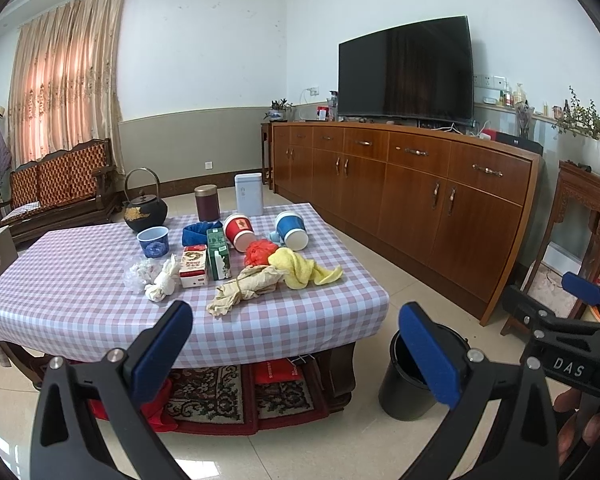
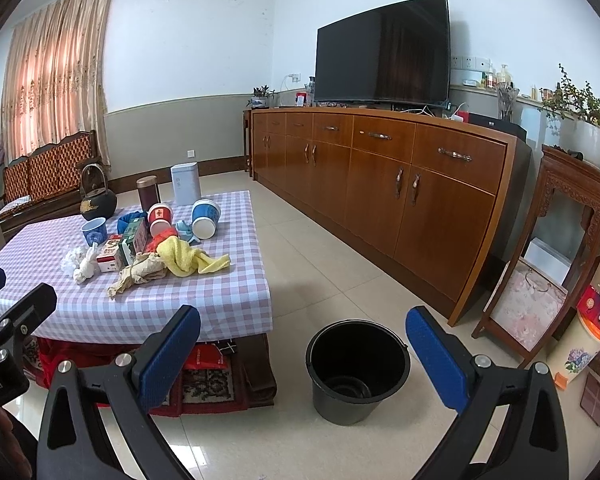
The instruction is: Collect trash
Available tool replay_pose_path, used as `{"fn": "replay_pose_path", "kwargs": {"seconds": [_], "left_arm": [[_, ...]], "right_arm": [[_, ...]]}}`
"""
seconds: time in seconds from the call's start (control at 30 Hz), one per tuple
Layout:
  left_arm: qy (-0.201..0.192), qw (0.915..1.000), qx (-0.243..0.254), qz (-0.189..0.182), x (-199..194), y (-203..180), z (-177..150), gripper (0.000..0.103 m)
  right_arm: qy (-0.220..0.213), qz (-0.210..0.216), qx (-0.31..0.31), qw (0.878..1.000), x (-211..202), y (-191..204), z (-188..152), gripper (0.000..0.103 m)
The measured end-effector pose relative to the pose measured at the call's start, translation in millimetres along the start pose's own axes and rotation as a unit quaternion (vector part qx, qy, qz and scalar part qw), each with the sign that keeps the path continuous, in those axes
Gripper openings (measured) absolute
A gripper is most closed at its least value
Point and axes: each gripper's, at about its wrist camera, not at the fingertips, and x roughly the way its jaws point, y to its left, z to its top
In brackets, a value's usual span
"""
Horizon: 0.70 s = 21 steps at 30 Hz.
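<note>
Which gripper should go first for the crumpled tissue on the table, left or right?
Probably left. The left gripper is open and faces the table, the crumpled tissue just ahead. The right gripper, also open, sits toward the black bucket on the floor, tissue far off to its left.

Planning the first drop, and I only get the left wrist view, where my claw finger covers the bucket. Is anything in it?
Observer: No. The right wrist view looks into the bucket and its bottom is bare.
Operator: Is the right claw carrying anything?
Observer: No. The right claw is open, with nothing between its fingers.
Operator: What's on the floor to the right of the bucket?
Observer: A cream floral bin stands beside the carved stand.
</note>
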Motion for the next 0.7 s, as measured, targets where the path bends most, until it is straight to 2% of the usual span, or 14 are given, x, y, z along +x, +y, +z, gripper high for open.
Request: {"fn": "replay_pose_path", "kwargs": {"seconds": [0.5,0.7], "left_arm": [[0.002,1.0,-0.004,0.003,1.8,5.2,-6.2,0.103],[0.007,0.9996,-0.006,0.027,12.6,19.5,-7.5,0.103]], "right_arm": [[0.004,0.0,0.0,1.0,2.0,0.7,-7.3,0.103],[0.012,0.035,-0.009,0.999,12.9,6.0,-10.1,0.103]]}}
